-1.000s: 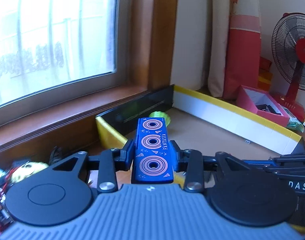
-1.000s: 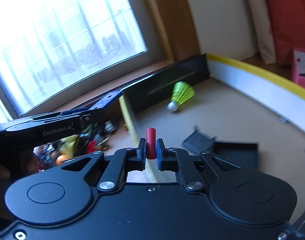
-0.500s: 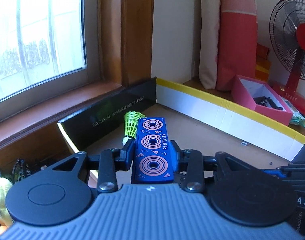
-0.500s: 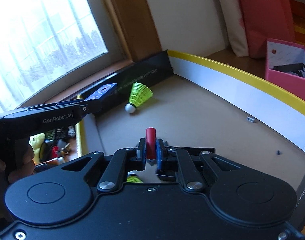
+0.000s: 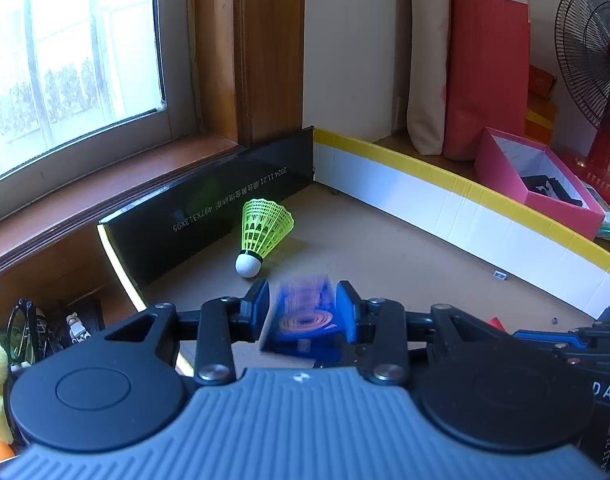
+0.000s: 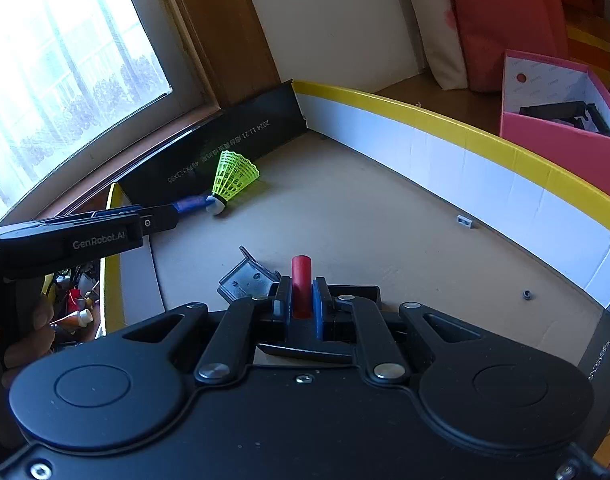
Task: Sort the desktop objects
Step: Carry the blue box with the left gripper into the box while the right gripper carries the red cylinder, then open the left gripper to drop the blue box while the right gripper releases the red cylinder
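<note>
While its image smears with motion, the flat blue box (image 5: 305,320) with orange ring patterns sits tilted between the left gripper (image 5: 303,300) jaws, which have just been opening, a gap showing at the left pad. It hangs low over the plain cardboard floor of a shallow tray (image 6: 425,128) with white, yellow-edged walls. Beyond lies a neon-green plastic mesh shuttlecock (image 5: 261,232), white tip toward the camera. From the right view, a hand (image 6: 21,336) grips the left tool's handle. The right gripper (image 6: 301,292) points downward, clamped narrowly on a small red cylinder (image 6: 301,280).
</note>
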